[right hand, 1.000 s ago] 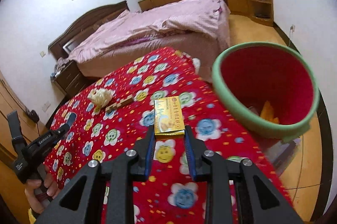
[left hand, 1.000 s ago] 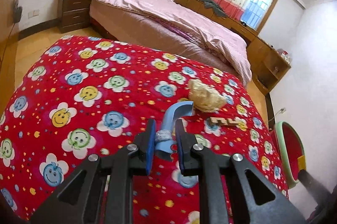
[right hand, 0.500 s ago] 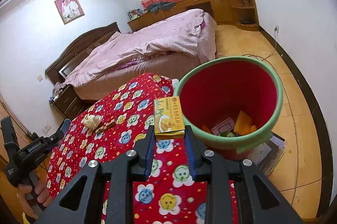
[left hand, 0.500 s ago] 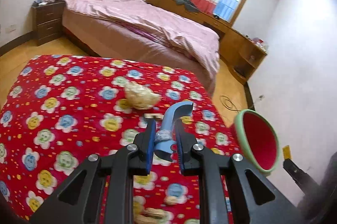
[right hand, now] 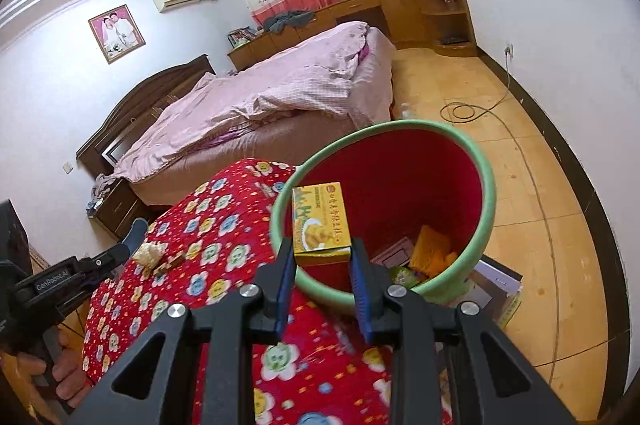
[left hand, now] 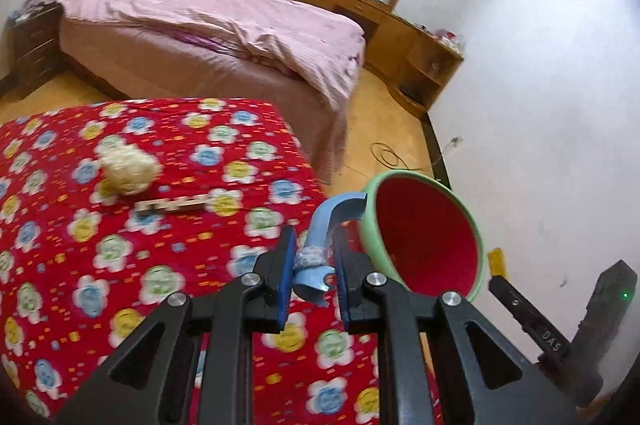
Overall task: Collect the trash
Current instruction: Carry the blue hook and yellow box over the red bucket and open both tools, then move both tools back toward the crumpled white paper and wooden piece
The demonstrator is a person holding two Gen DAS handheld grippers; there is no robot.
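Note:
My right gripper (right hand: 322,265) is shut on a yellow box (right hand: 320,223), held over the near rim of the red bin with a green rim (right hand: 486,201). Inside the bin lie orange and other wrappers (right hand: 430,251). My left gripper (left hand: 312,265) is shut on a curled blue scrap (left hand: 326,225), above the table's right edge, close to the bin (left hand: 370,221). On the red flowered cloth (left hand: 120,265) remain a crumpled beige wad (left hand: 128,167) and a flat wooden strip (left hand: 176,203). The left gripper shows at the left of the right wrist view (right hand: 134,235).
A bed with a pink cover (right hand: 280,97) stands behind the table. Wooden cabinets (right hand: 432,9) line the far wall. A cable (right hand: 468,111) lies on the floor beyond the bin. Papers (right hand: 500,285) sit under the bin. The right gripper's tool (left hand: 532,321) shows at lower right.
Both grippers have moved right toward the bin. The yellow box now hangs over the bin's rim, and the blue scrap has come to the table's right edge beside the bin.

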